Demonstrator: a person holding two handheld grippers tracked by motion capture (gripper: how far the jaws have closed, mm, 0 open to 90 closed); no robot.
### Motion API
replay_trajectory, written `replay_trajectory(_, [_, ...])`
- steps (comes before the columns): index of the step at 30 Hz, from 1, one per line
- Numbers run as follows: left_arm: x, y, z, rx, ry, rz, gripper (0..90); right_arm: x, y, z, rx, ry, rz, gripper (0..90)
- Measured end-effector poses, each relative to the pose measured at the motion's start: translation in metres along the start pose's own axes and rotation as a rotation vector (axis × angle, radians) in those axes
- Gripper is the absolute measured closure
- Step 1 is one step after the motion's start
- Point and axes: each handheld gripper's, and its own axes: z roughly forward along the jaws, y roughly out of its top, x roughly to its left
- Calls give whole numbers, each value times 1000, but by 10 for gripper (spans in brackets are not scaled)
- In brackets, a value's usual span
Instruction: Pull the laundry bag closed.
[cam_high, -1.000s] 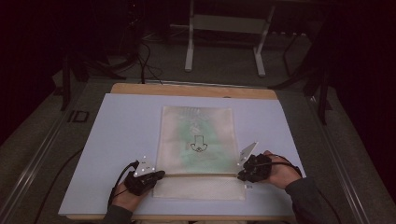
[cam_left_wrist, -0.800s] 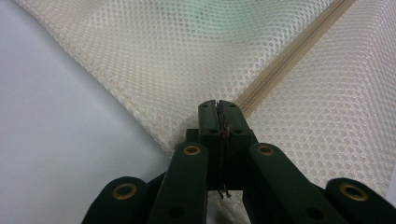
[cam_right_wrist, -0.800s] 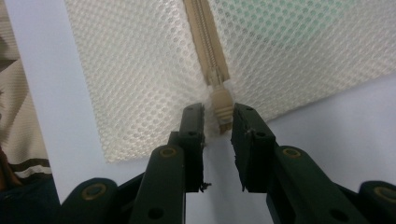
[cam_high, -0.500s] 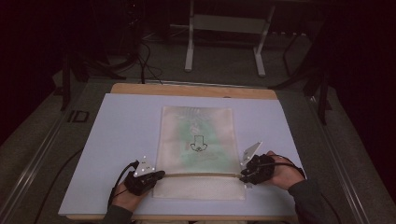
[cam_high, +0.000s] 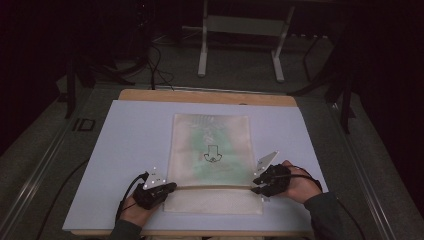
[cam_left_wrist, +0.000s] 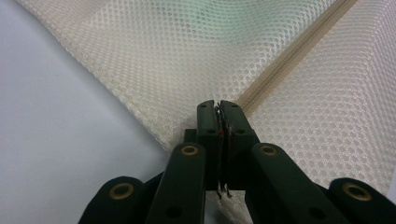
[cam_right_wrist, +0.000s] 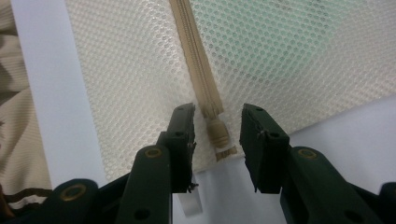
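Right gripper view: your right gripper (cam_right_wrist: 217, 128) fingers just opened, apart around zipper pull (cam_right_wrist: 217, 134), not touching. Left gripper (cam_left_wrist: 219, 109) fingers clamped on mesh bag (cam_high: 210, 160) edge, flat on bench (cam_high: 125, 140). Zip looks shut. Next: lift away slow.

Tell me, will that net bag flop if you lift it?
Probably yes: the bag is thin mesh lying flat on the table, so it should sag. It looks light, though something green shows inside. The left gripper pinches only its edge, so it would likely dangle.
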Motion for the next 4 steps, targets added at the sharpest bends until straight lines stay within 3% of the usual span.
replay_trajectory(4, [0,0,0,1,-2,-3,866,0,2,0,-22,-12,-1,636])
